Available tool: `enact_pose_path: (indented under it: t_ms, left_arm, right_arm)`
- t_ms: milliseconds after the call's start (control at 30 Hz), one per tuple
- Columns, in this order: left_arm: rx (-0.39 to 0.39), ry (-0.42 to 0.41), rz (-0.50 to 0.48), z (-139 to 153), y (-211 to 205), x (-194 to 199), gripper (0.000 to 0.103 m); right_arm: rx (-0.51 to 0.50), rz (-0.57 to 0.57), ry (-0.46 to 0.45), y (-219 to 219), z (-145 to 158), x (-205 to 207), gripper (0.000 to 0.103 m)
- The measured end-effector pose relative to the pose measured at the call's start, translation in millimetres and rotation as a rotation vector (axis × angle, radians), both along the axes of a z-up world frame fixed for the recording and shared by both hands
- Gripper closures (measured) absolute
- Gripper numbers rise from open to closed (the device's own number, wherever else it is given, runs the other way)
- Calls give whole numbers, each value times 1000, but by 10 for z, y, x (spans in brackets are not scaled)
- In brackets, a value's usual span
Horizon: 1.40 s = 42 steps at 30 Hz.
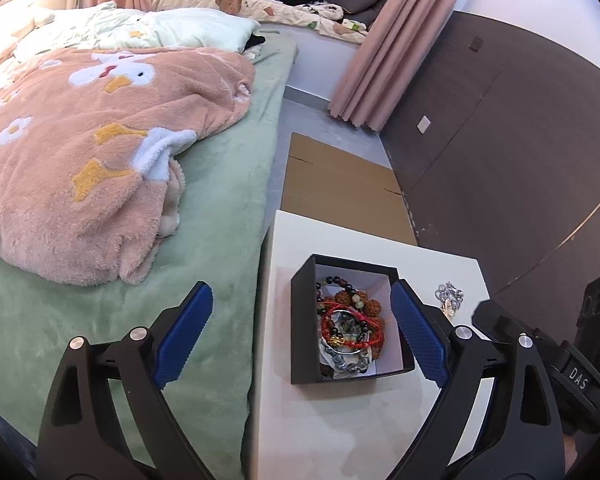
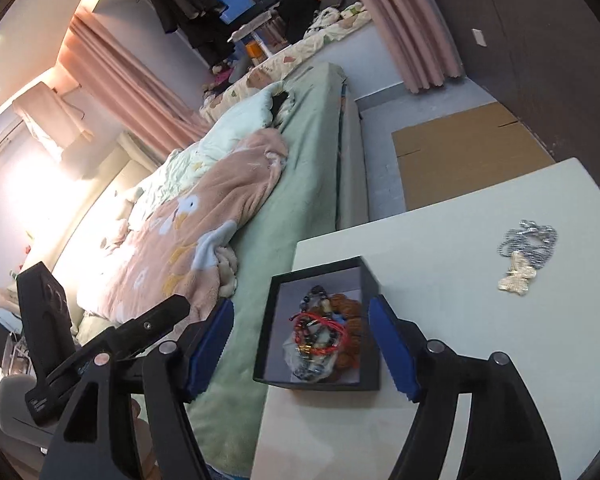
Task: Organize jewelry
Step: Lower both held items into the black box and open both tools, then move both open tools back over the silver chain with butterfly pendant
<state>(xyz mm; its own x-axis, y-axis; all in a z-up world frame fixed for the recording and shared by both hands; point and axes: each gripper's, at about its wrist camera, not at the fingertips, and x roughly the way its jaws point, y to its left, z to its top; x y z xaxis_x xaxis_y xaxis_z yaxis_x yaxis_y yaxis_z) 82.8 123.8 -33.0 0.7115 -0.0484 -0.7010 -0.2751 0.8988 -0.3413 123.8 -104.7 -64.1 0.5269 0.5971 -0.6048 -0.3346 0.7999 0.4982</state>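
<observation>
- The bed (image 1: pixel 220 200) fills the left of both views, with a pink blanket (image 1: pixel 100 152) heaped on its green sheet; its far end is cut off by the round edge of the lens.
- A white table (image 2: pixel 440 280) stands just beside the bed, its near corners running out of frame.
- Flat cardboard (image 1: pixel 340 184) lies on the floor beyond the table.
- The black box (image 1: pixel 304 320) sits on the table near the bed-side edge, open at the top.
- The left gripper (image 1: pixel 302 330) hangs over the box with its jaws spread wide and nothing between them.
- The right gripper (image 2: pixel 302 344) is likewise wide open and holds nothing (its left finger hangs over the sheet).
- The bracelets (image 1: pixel 350 324) lie tangled in the box: red cord, dark and brown beads, single pieces hard to separate.
- A silver necklace (image 2: pixel 526 248) with a pale butterfly pendant lies on the table, well apart from the box; the left view partly hides it behind the other gripper.
</observation>
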Motion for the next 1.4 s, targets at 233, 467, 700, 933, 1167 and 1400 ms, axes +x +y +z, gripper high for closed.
enact_pose_path:
  t_ms: [233,467,700,933,1167,1400]
  left_arm:
    - [19,-1,-28,10,-211,44,13]
    - [34,-10,-91,-4,-492,108,5]
    - [58,-6,-130,-36,-799,207,5]
    - [122,13,-182,-31,-1091,360,5]
    - [146,13,-249,75,-1399,540,5]
    - [143,6,-318,133,-1674,749,5]
  right_arm:
    - [-70,-78,52,-316,-117,-63,26]
    - [-166,-168,13,-594,-48,-67,7]
    - [-211,-212,38,-865,-68,36,7]
    - [-203,-267,42,-1154,-57,105,7]
    - [-236,-256,37,-1359,-30,133,7]
    - [-207,-299,52,-1663,18,217,7]
